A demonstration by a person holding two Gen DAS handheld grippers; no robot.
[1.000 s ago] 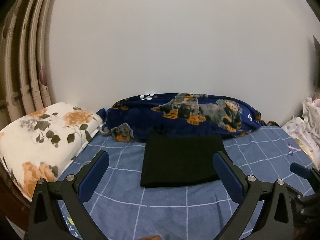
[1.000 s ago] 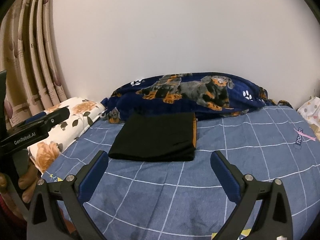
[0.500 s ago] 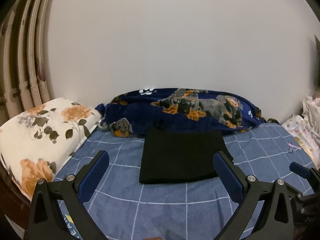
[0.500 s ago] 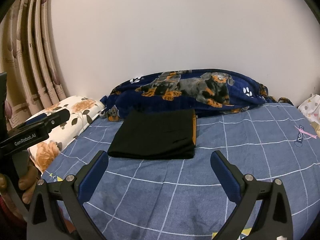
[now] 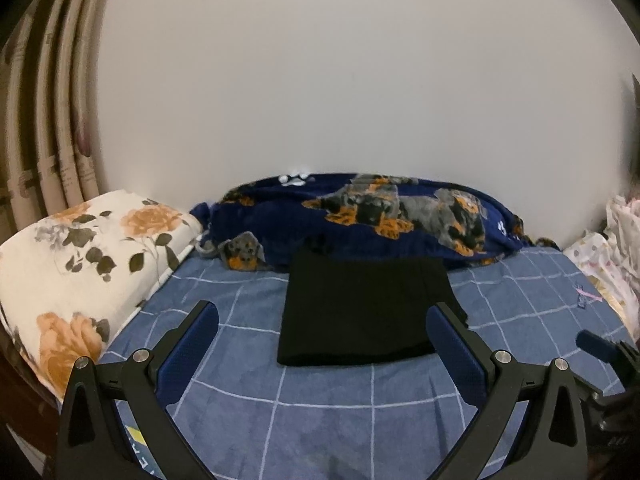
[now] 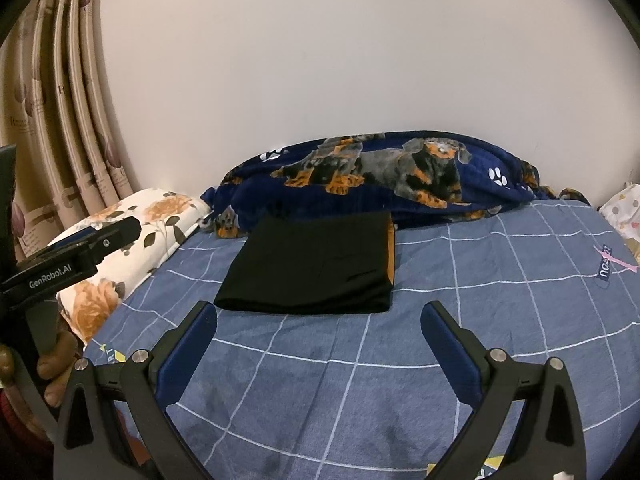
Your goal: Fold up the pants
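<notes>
The black pants (image 5: 360, 304) lie folded into a flat rectangle on the blue checked bed sheet (image 5: 320, 420), just in front of the dog-print blanket. They also show in the right wrist view (image 6: 312, 264), with an orange strip along their right edge. My left gripper (image 5: 322, 320) is open and empty, held above the sheet a little short of the pants. My right gripper (image 6: 319, 318) is open and empty, also short of the pants, to their right.
A navy dog-print blanket (image 5: 360, 216) lies bunched along the wall behind the pants. A floral pillow (image 5: 80, 256) sits at the left, by the curtains (image 6: 52, 120). Light patterned bedding (image 5: 612, 248) lies at the right edge. The left gripper's body (image 6: 68, 256) shows in the right wrist view.
Both grippers have drawn back and tilted up slightly, so the pants sit a little farther off. The pants have not moved.
</notes>
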